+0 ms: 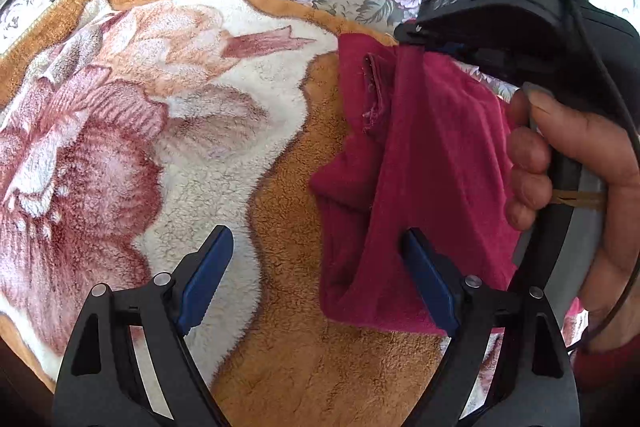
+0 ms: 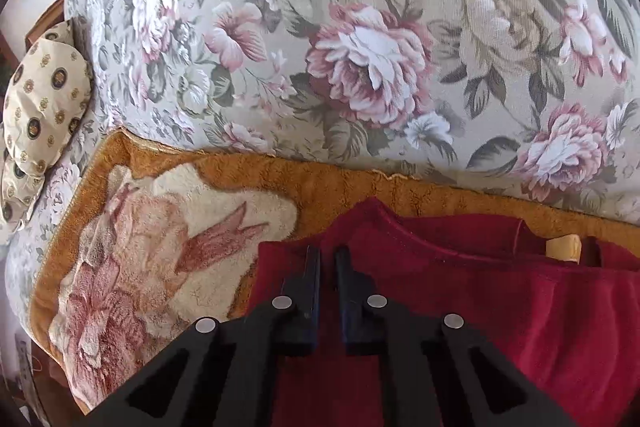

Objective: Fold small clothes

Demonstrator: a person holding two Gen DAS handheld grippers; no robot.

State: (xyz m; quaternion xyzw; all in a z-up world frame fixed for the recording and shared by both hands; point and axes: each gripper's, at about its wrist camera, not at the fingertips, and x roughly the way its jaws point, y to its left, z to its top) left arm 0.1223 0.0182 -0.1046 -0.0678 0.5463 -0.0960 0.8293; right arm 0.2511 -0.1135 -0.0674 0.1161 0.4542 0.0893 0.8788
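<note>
A dark red small garment point(image 1: 424, 163) lies bunched on a fleece blanket point(image 1: 192, 131) with a big flower print. In the left wrist view my left gripper point(image 1: 316, 267) is open and empty, its right finger point(image 1: 428, 279) resting against the garment's near left part. My right gripper point(image 1: 412, 45) shows at the far side, held by a hand, shut on a pinched fold of the garment and lifting it. In the right wrist view the right gripper point(image 2: 328, 259) has its jaws nearly together on the red garment point(image 2: 500, 307), near the collar edge, where a yellow label point(image 2: 562, 247) shows.
The orange blanket border point(image 2: 240, 163) lies on a floral bedsheet point(image 2: 360, 47). A cream patterned pillow point(image 2: 40, 107) lies at the far left. The holder's hand point(image 1: 568, 163) grips the right gripper's handle.
</note>
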